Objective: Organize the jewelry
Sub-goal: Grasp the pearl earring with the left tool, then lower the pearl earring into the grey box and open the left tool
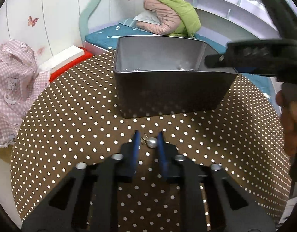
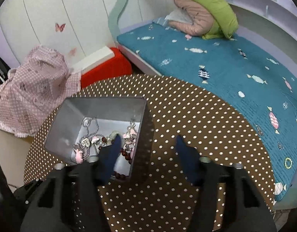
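1. Clearly, the left claw (image 1: 147,140) stood low over the polka-dot desk (image 1: 71,116), with its blue fingers (image 1: 137,141) a little apart and not yet pressed together; a small pearl earring (image 1: 151,142) lay on the cloth between them, near the right-hand finger.
2. The right claw (image 2: 148,145) was wide apart and held nothing. One of its fingers hung inside the grey metal box (image 2: 74,108) and the other outside, so the box wall was between them without being gripped.
3. The box stood on the desk just beyond the earring. Inside it lay a silver chain (image 2: 90,124), dark red beads (image 2: 127,153), white pearls (image 2: 132,126) and pink charms (image 2: 79,155), all mixed together.
4. The earring seemed very light, hard and smooth. I judged that the round pearl could slip or roll away from a squeeze that was not centred.
5. The best hold was probably across the widest part of the pearl, with a gentle closing. Its thin metal fitting looked easy to bend, so it was not a good place to grip.
6. The box seemed stiff and light. It could slide on the cloth if the right claw pushed its wall.
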A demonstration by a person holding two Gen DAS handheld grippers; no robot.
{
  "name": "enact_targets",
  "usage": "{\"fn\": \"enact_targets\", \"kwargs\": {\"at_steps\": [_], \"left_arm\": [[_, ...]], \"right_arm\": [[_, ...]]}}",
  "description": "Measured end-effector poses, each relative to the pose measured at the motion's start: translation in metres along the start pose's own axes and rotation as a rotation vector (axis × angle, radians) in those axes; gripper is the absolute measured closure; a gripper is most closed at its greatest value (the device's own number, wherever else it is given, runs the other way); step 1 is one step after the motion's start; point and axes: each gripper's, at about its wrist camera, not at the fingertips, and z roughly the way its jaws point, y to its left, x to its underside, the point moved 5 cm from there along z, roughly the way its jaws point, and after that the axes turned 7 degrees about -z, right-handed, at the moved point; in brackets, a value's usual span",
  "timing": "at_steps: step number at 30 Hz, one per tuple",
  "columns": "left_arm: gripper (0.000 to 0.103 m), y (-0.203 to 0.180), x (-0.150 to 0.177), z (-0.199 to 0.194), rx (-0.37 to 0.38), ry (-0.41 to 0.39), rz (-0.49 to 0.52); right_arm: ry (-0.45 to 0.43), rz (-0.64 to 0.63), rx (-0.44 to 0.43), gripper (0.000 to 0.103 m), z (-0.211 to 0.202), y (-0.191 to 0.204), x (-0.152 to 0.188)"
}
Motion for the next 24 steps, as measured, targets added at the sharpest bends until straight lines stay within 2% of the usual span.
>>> {"fn": "enact_targets", "kwargs": {"at_steps": [2,4,13,20,24], "left_arm": [[0.087,0.001,0.002,-0.003,0.013,-0.001,-0.007],[0.088,0.005,0.005,-0.007,0.024,-0.005,-0.021],[0.088,0.020,0.002,-0.043,0.028,-0.067,-0.051],[0.088,0.026,-0.029,-0.093,0.014,-0.182,-0.049],[0.088,0.019,-0.050,-0.103,0.016,-0.223,-0.022]], "right_arm": [[0.006,-0.017,-0.002,0.083,0.003,0.005,0.002],[0.005,-0.028,0.002,0.089,0.003,0.009,0.001],[0.005,-0.049,0.035,0.093,0.000,0.012,0.006],[0.006,-0.044,0.050,0.095,-0.004,0.010,0.012],[0.007,-0.038,0.053,0.095,-0.010,0.012,0.021]]}}
